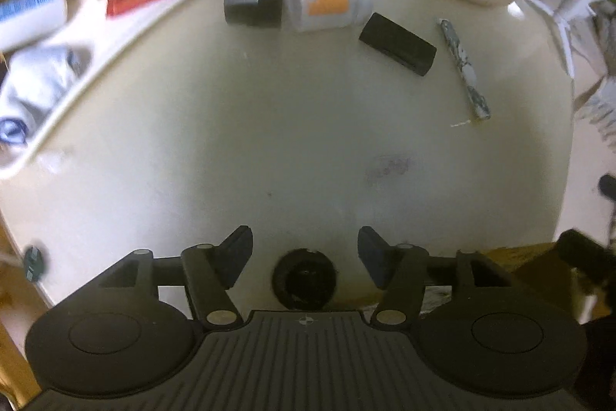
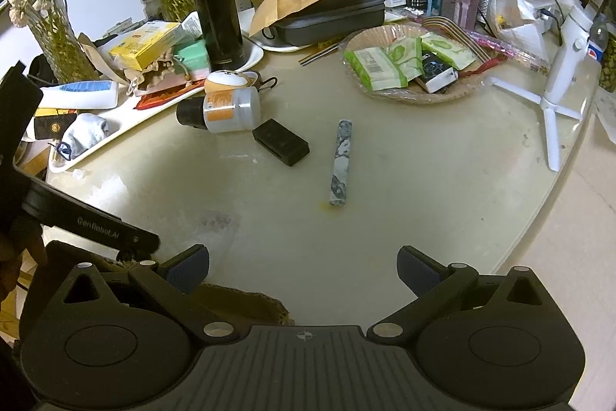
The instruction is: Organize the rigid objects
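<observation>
My left gripper (image 1: 306, 253) points steeply down at the pale tabletop and is open. A small black round object (image 1: 304, 278) lies between its fingers near their base, and the pads do not touch it. Farther off lie a grey bottle with an orange label and black cap (image 1: 319, 0), a black box (image 1: 398, 43) and a marbled stick (image 1: 464, 68). My right gripper (image 2: 304, 268) hangs open over the table's near edge with nothing between its fingers. Ahead of it are the bottle (image 2: 227, 112), the black box (image 2: 281, 141) and the marbled stick (image 2: 340, 162).
A white tray (image 2: 127, 126) with clutter runs along the left. A woven basket (image 2: 415, 95) of green packets sits at the back right beside a white tripod (image 2: 550, 118). A tall black flask (image 2: 215, 2), vases and boxes crowd the back. A brown woven piece (image 2: 246, 303) lies at the near edge.
</observation>
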Motion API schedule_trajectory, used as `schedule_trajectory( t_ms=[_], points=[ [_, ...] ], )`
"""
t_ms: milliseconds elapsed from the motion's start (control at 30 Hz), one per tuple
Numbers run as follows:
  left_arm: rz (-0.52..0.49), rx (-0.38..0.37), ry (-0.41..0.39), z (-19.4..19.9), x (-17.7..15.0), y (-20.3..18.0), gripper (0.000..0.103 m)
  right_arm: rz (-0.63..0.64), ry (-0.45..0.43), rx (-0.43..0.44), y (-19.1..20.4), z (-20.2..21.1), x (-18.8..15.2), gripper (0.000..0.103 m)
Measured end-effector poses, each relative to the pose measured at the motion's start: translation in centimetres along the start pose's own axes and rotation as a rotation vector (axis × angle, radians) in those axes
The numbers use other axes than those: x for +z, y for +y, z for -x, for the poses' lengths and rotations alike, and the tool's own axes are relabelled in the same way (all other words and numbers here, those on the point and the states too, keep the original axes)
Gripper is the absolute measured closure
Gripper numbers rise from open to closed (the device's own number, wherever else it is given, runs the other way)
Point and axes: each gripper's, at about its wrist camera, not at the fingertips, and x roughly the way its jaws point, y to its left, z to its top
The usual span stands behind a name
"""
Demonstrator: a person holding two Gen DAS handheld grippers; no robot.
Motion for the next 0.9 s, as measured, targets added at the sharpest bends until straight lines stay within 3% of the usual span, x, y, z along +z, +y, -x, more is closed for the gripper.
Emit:
schedule_trajectory(
  t_ms=[233,267,333,467,567,900],
  points=[
    [-0.038,0.064,0.144,-1.5,1.0,-1.6,0.046,-0.011,-0.005,0.016,0.0,0.2,0.1,0.000],
    [-0.036,0.060,0.149,-1.7,1.0,-1.7,0.050,-0.013,-0.006,0.016,-0.1,0.3,0.2,0.000],
    [-0.040,0.082,0.141,-1.7,1.0,-2.0,0.073,-0.021,-0.007,0.017,-0.2,0.3,0.2,0.000],
    [-0.058,0.090,0.101,-1.4,1.0,-2.2,0.081,-0.035,-0.004,0.015,-0.7,0.3,0.1,0.000],
    [-0.047,0.082,0.053,-0.8,0.6,-1.7,0.103,-0.044,-0.004,0.012,-0.8,0.3,0.1,0.000],
    [0.018,0.027,-0.026,1.7,0.1,0.6,0.099,-0.045,-0.008,0.000,-0.5,0.0,0.3,0.000]
  ],
)
